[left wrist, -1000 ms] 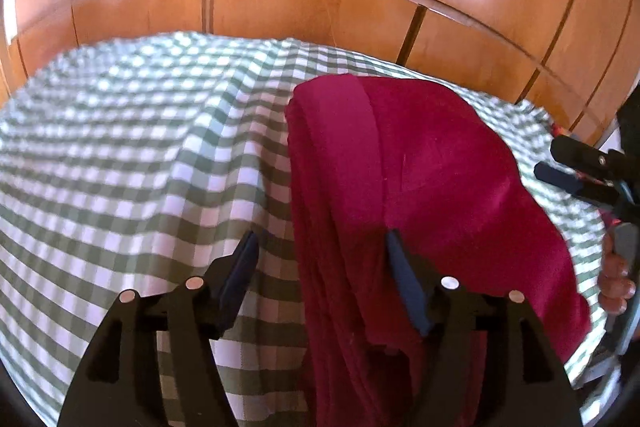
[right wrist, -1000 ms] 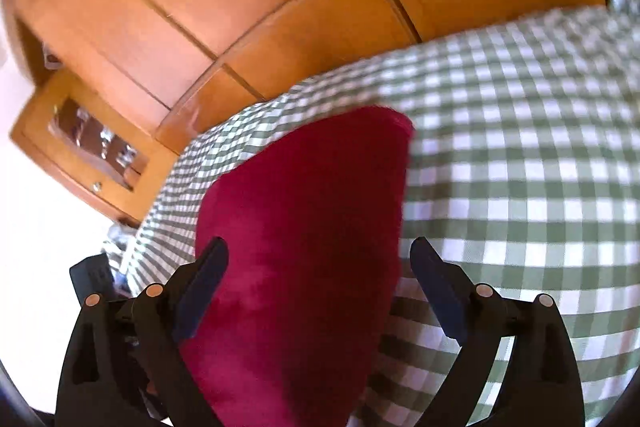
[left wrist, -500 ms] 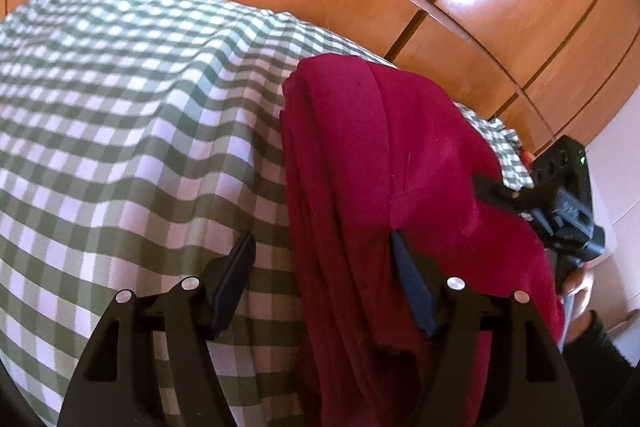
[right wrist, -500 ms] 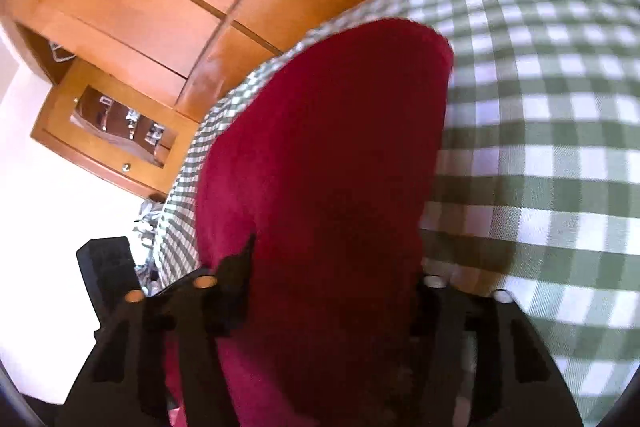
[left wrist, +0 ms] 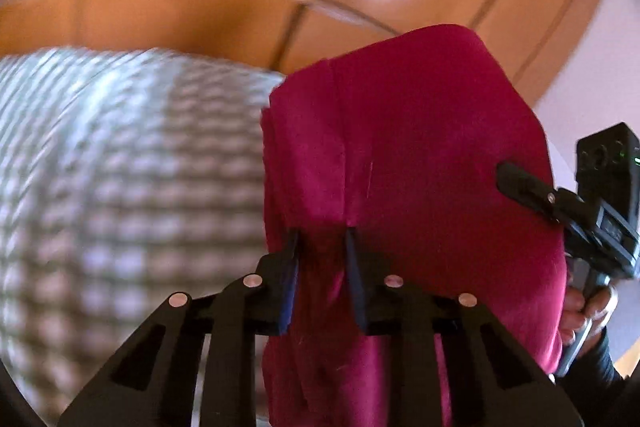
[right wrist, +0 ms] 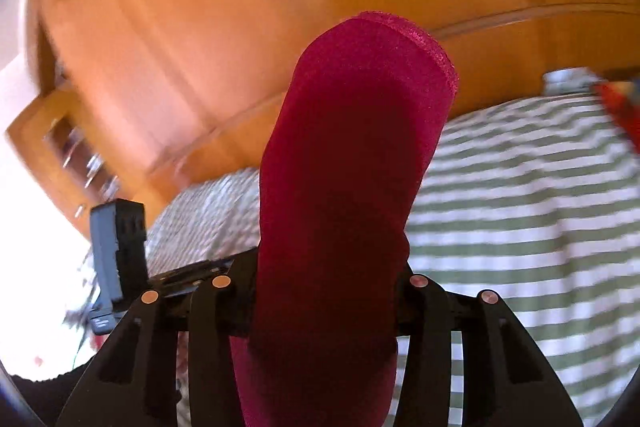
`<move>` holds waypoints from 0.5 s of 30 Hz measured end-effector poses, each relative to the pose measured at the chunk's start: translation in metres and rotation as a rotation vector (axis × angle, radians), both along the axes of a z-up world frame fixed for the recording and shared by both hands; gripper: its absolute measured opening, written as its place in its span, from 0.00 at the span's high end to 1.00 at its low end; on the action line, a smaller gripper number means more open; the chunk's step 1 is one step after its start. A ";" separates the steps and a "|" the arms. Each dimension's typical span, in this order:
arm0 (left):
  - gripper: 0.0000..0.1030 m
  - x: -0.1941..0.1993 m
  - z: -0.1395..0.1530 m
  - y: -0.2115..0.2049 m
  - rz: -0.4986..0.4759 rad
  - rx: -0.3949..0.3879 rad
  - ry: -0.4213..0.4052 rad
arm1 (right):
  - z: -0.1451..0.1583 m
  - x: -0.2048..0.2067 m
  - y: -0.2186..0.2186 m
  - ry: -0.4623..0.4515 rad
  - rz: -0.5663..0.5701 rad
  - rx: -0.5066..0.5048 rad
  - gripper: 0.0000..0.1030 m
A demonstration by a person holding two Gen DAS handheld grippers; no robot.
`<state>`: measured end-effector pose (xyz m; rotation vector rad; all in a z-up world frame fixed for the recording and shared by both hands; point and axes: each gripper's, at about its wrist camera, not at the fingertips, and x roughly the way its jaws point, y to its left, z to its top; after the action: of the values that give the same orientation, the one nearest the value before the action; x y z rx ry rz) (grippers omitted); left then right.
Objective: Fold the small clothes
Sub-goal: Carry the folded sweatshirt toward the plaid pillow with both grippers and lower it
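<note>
The red garment (left wrist: 420,163) is filling the right half of the left wrist view, blocking any pass toward the far right edge of the checked cloth surface (left wrist: 120,167). Left gripper (left wrist: 322,247) is pinching a fold of it, so nothing is fitting between those fingers. Left of the garment the checked surface is lying open (blurred) out to its far edge. Wooden panel wall (left wrist: 180,11) is closing off the far side. Right gripper (left wrist: 516,181) is crowding the garment's right side. In the right wrist view the garment (right wrist: 352,167) is covering the right gripper (right wrist: 328,291) centre; striped-looking surface (right wrist: 520,227) is staying open on the right. A cabinet (right wrist: 68,155) is standing at left.
</note>
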<state>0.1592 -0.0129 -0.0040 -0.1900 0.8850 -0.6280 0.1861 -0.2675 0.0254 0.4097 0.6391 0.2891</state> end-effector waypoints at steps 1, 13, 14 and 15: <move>0.80 0.006 0.008 -0.023 -0.027 0.010 -0.024 | 0.001 -0.008 -0.020 -0.013 -0.070 0.005 0.57; 0.77 -0.016 -0.029 -0.265 -0.342 0.522 -0.200 | -0.109 -0.060 -0.149 0.190 -0.481 0.104 0.49; 0.77 -0.023 -0.032 -0.270 -0.339 0.546 -0.244 | -0.110 -0.059 -0.151 0.193 -0.479 0.127 0.46; 0.77 -0.028 -0.031 -0.272 -0.339 0.558 -0.263 | -0.108 -0.057 -0.152 0.203 -0.476 0.128 0.43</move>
<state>0.1314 -0.2845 -0.0353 0.5442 0.8097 -0.6754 0.1292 -0.4198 -0.0827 0.7041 0.7017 -0.1683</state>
